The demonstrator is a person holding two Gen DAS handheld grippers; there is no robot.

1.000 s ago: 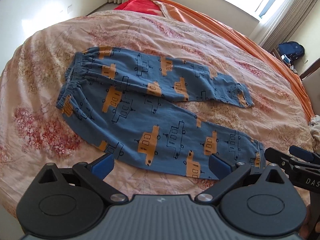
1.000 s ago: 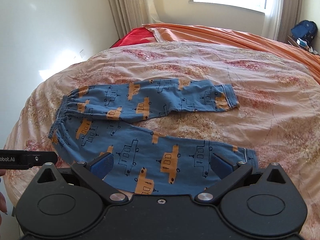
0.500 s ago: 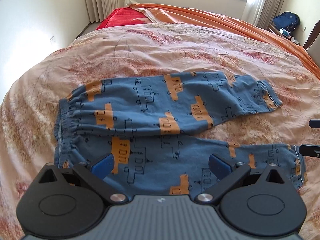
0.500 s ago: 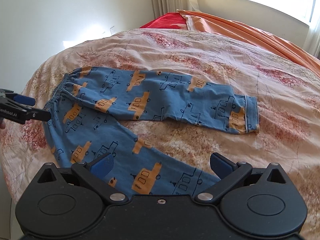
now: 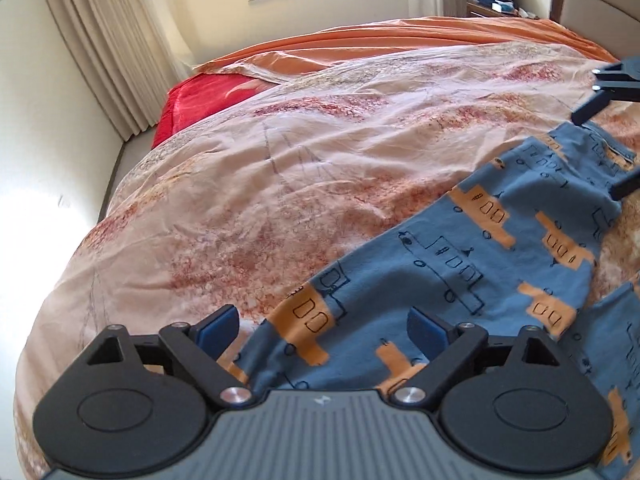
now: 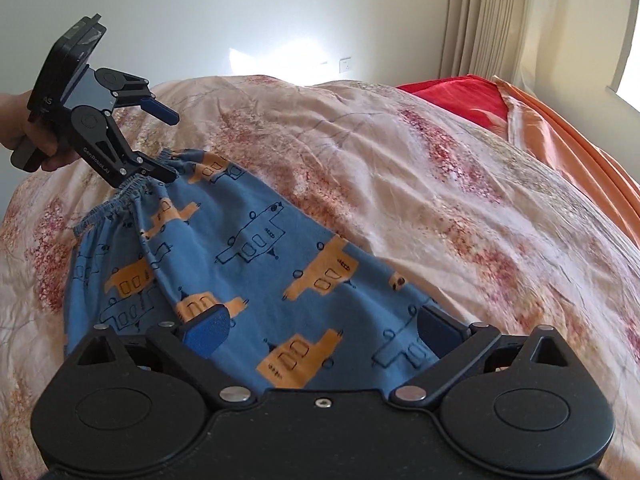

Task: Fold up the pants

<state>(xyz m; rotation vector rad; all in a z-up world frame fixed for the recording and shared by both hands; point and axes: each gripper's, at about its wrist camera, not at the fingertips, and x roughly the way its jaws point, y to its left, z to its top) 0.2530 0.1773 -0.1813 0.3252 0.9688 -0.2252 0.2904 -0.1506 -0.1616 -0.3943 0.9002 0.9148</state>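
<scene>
Both tools set at opposite ends of the far leg, ready to fold the pants

From the left wrist: the left tool (image 5: 322, 326) hovers low over the waist end of the pants (image 5: 480, 264) with its blue pads apart and holding nothing, cloth passing between them; I take it to be lining up a grab there; far off, the right tool (image 5: 600, 156) straddles the cuff, also apart. From the right wrist: the right tool (image 6: 324, 330) sits spread over the leg, gripping nothing, while the left tool (image 6: 168, 144) has its lower finger touching the gathered elastic waistband; the pants are blue with orange vehicle prints and lie spread on the floral bed cover (image 6: 400, 168)
</scene>
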